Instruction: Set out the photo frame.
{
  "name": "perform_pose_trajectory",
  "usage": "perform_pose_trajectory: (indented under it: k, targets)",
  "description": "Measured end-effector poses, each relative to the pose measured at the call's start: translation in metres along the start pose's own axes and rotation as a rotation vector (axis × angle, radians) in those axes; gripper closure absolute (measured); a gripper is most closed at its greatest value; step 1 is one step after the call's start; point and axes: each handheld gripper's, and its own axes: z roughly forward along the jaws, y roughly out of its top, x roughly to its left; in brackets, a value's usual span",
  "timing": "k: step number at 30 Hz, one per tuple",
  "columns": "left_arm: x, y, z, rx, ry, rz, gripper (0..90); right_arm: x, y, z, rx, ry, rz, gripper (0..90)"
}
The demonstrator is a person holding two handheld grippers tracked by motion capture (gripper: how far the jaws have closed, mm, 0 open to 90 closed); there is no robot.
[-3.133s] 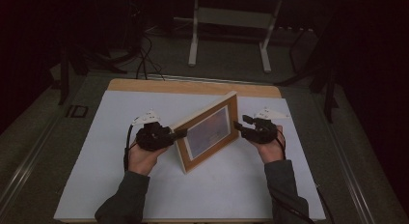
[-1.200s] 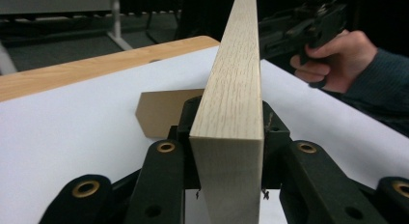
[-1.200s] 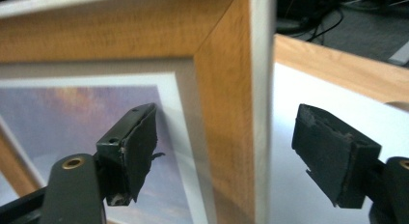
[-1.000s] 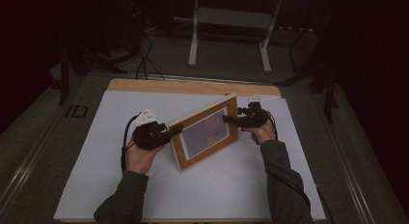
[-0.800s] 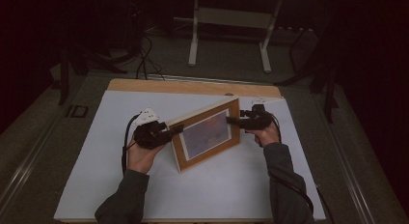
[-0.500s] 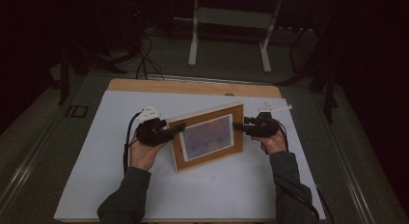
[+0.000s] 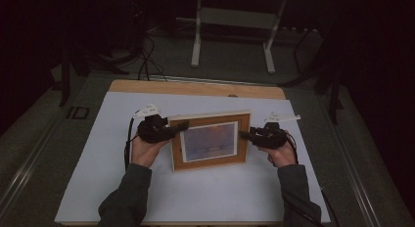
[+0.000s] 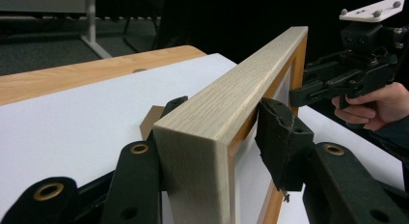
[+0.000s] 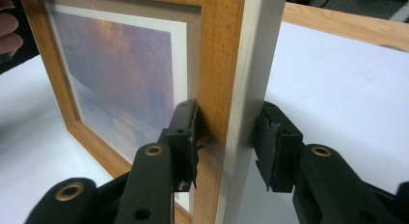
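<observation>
White-topped bench (image 7: 205,197) is carrying a wooden picture frame (image 7: 210,141), standing upright at its middle. Left gripper (image 7: 178,126) jaws, just opening, are straddling its left edge with a gap at one pad. Right gripper (image 7: 244,135) jaws, just closing, are straddling its right edge, one pad touching.

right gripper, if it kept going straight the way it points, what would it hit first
Probably the picture frame: the right gripper points at its side edge, which already stands between the jaws. The front pad looks to be touching the wood; the back one seems just clear of it.
</observation>
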Motion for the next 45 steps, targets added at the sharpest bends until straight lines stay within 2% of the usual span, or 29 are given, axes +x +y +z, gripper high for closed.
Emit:
perform_pose_trajectory:
  k: [3, 8, 16, 19, 22, 26, 30, 33, 37, 41, 45]
  targets:
    - [0.001, 0.003, 0.002, 0.018, -0.018, 0.004, 56.2, 0.002, -0.002, -0.004, -0.001, -0.011, 0.007, 62.8]
    - [0.004, 0.003, 0.006, 0.021, -0.045, 0.007, 56.1, 0.005, -0.006, -0.009, -0.004, -0.021, 0.021, 62.9]
    - [0.004, 0.005, 0.013, 0.023, -0.054, 0.012, 54.0, 0.009, -0.014, -0.016, -0.025, -0.043, 0.042, 63.1]
    - [0.003, 0.006, 0.014, 0.027, -0.053, 0.014, 53.0, 0.01, -0.017, -0.019, -0.032, -0.036, 0.052, 63.4]
    - [0.002, 0.006, 0.014, 0.028, -0.046, 0.002, 51.7, 0.01, -0.017, -0.02, -0.026, -0.033, 0.049, 63.4]
    - [0.004, 0.006, 0.014, 0.023, -0.048, -0.026, 45.0, 0.011, -0.017, -0.021, -0.025, -0.035, 0.047, 63.5]
    - [0.003, 0.007, 0.011, 0.023, -0.042, -0.032, 42.6, 0.011, -0.019, -0.023, -0.027, -0.029, 0.05, 63.7]
    - [0.0, 0.008, 0.007, 0.009, -0.018, -0.025, 41.2, 0.012, -0.019, -0.023, -0.025, -0.03, 0.04, 62.8]
    - [-0.001, 0.011, -0.003, -0.02, -0.004, -0.024, 40.0, 0.013, -0.019, -0.026, -0.045, -0.026, 0.035, 52.6]
    - [-0.002, 0.011, -0.014, -0.036, 0.02, -0.015, 38.9, 0.012, -0.018, -0.033, -0.059, -0.031, 0.034, 47.2]
    - [-0.005, 0.009, -0.026, -0.058, 0.053, -0.002, 37.8, 0.01, -0.021, -0.036, -0.051, -0.036, 0.029, 44.0]
